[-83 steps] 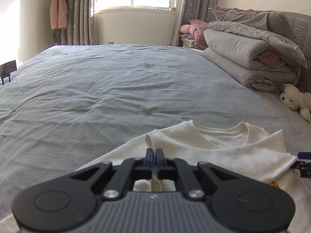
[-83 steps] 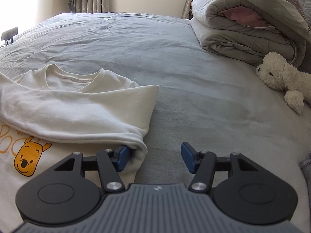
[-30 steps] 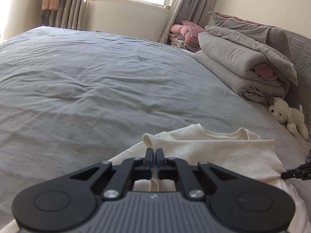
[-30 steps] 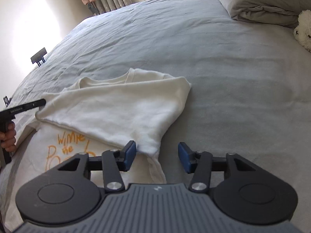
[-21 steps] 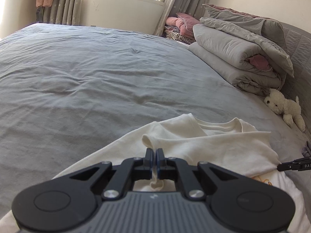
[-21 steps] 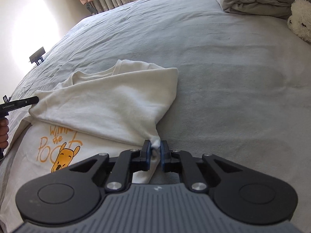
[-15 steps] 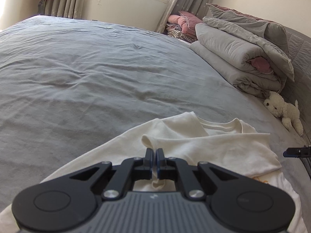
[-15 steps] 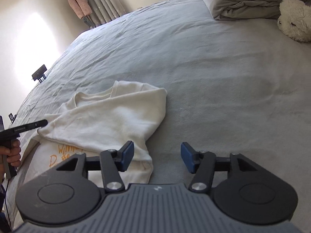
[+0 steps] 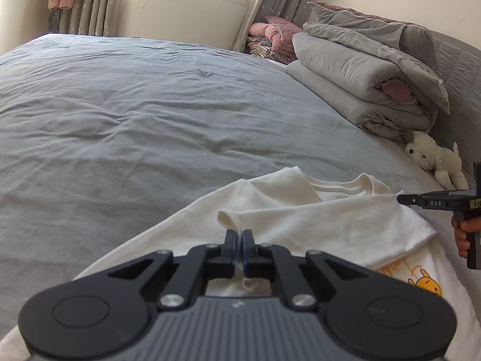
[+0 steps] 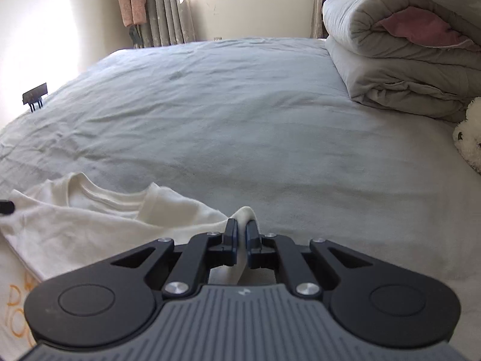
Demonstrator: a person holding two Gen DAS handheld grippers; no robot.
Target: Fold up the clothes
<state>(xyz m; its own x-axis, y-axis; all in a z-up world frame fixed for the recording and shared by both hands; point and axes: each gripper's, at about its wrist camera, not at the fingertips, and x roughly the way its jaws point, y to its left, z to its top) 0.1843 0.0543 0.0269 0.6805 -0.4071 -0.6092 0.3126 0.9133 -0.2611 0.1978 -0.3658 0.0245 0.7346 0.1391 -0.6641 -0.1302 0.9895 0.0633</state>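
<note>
A cream T-shirt (image 9: 324,219) with an orange bear print lies on the grey bed, its sleeves folded across the chest. My left gripper (image 9: 239,234) is shut on a fold of the shirt's left side. In the right wrist view my right gripper (image 10: 242,225) is shut on a bunched edge of the same T-shirt (image 10: 99,219) at its right side. The right gripper's tip (image 9: 421,201) and a hand show at the right edge of the left wrist view. The left gripper's tip (image 10: 6,207) peeks in at the far left of the right wrist view.
The grey bedspread (image 9: 150,114) stretches far ahead. Folded grey quilts (image 9: 369,90) are stacked at the back right, with a white plush toy (image 9: 436,159) beside them. A window with curtains (image 10: 162,6) lies beyond the bed, and a small black stand (image 10: 35,94) sits at its left edge.
My right gripper, open half a second ago, has closed on the shirt's right edge and turned to face the window. The left gripper has stayed shut on its fold.
</note>
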